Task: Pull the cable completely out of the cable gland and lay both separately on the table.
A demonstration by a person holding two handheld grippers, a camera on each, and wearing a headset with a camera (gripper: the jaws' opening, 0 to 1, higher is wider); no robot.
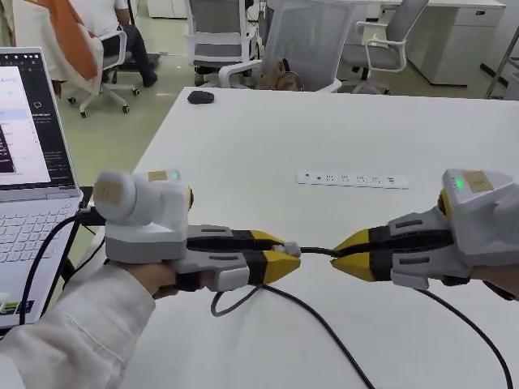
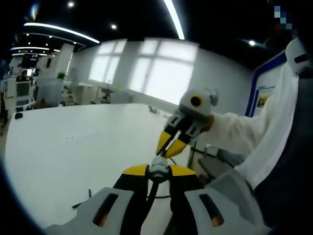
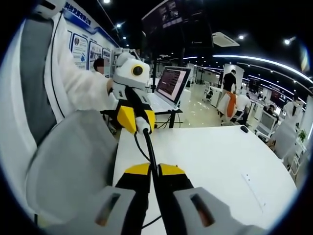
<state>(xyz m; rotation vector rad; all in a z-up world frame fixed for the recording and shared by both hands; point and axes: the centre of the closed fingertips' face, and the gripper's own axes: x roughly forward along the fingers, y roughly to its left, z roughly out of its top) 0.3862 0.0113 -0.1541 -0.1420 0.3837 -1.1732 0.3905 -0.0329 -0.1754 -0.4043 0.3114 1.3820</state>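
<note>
At centre frame, the left gripper (image 1: 285, 253) is clamped on one grey cable gland (image 2: 159, 168). Facing it, the right gripper (image 1: 339, 250) pinches one black cable (image 3: 149, 147).

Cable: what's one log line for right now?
left gripper: shut on cable gland | right gripper: shut on cable | cable: not yet out of gland

There were two grippers, the left gripper (image 1: 292, 254) and the right gripper (image 1: 337, 251), one cable (image 1: 324, 326), one cable gland (image 2: 159, 167), one power strip (image 1: 351, 180), one laptop (image 1: 32, 162), and one dark thing (image 1: 200, 97), maybe a mouse, at the table's (image 1: 243, 146) far edge.
</note>
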